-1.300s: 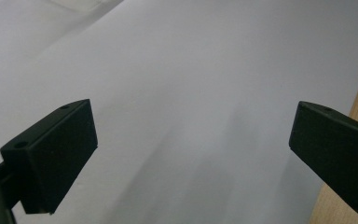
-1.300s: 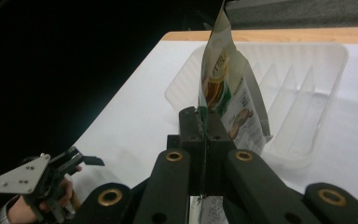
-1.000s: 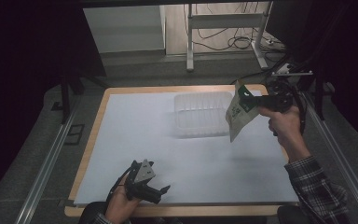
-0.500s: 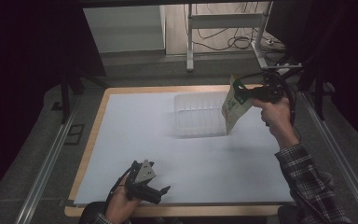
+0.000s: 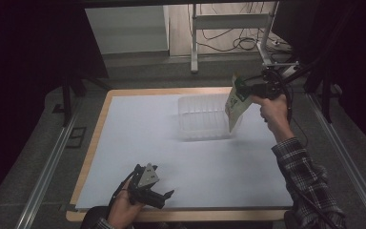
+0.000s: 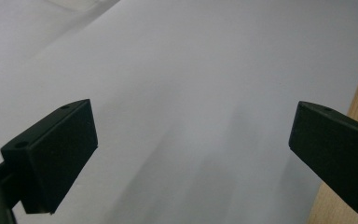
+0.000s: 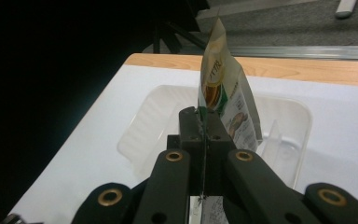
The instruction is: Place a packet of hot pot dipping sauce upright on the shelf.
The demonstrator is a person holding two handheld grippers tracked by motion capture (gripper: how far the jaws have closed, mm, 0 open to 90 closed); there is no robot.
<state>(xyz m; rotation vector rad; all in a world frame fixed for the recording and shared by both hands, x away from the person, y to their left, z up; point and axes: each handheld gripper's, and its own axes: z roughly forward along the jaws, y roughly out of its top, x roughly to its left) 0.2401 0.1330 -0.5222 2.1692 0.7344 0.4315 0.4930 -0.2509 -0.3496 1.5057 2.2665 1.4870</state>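
Observation:
My right gripper (image 5: 241,88) (image 7: 204,122) is shut on the top edge of a printed snack pouch (image 5: 234,106) (image 7: 223,100), cream and green with an orange label. The pouch hangs in the air over the right end of a clear plastic tray (image 5: 203,117) (image 7: 142,123) that lies on the white sheet at the back of the table. Near the front edge, my left gripper (image 5: 159,188) (image 6: 191,149) rests low over the sheet, jaws wide apart and holding nothing.
A white sheet (image 5: 162,133) covers a wooden tabletop (image 5: 93,152). Metal rails (image 5: 43,176) run along both sides. Behind the table stand a metal frame (image 5: 228,21) and loose cables (image 5: 240,43) on the floor.
The right hand has carried the pouch leftward and away from me, from beside the tray's right end to over it. The left gripper has stayed put.

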